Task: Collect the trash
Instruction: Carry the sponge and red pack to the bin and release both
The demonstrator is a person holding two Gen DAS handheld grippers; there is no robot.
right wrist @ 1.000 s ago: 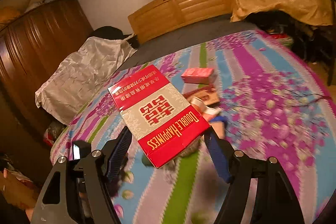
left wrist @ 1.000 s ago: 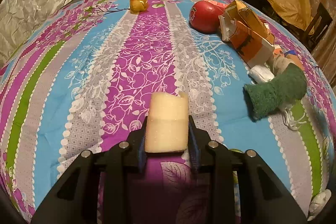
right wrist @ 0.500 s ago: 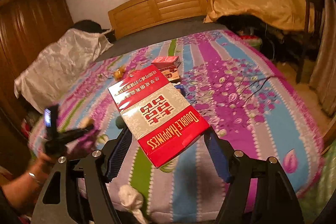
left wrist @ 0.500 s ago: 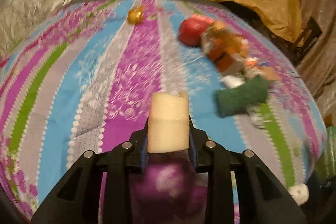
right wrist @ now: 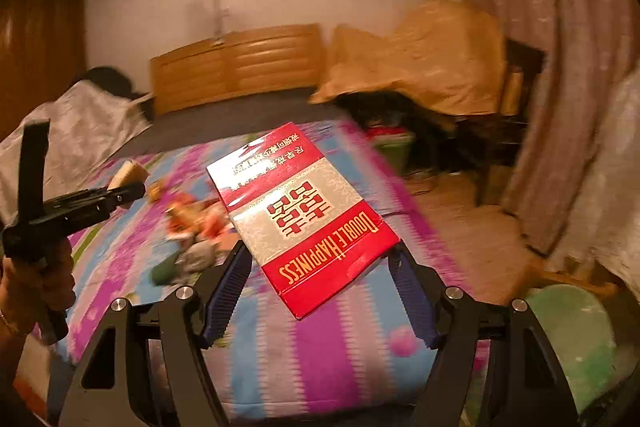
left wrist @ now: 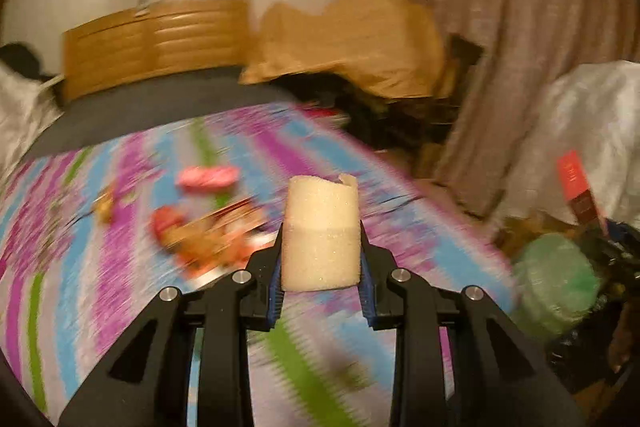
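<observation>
The left gripper [left wrist: 322, 267] is closed on a foam piece [left wrist: 320, 233], a pale cream block that stands upright between the two blue pads [left wrist: 276, 287]. The pads press its lower sides, and most of the block rises above the fingertips. In the right wrist view the same gripper [right wrist: 128, 189] shows from the side, held in the person's left hand [right wrist: 36, 283] over the left part of the bed [right wrist: 312, 359], with the foam [right wrist: 128, 173] at its tip.

The right gripper [right wrist: 320, 291] holds a red and white carton [right wrist: 300, 215] with the words "Double Happiness" on it. The carton lies flat and turned at an angle between the fingers, which stand wide apart; its lower corner points toward the camera. Its right edge touches the right pad [right wrist: 408, 291], but the contact on the left side is hidden under the carton (so the grip there I cannot tell exactly).

On the striped floral bedcover [left wrist: 100, 267] lies a heap of trash [left wrist: 212, 231], red and orange, much blurred, ahead and to the left of the foam. A pink thing [left wrist: 208, 177] lies just behind the heap. At the right, beside the bed, there is a green bag [left wrist: 556, 287], and above it the red carton [left wrist: 576, 187] shows at the edge. Behind the bed stand a wooden headboard [left wrist: 156, 39] and a brown curtain [left wrist: 500, 47].
</observation>
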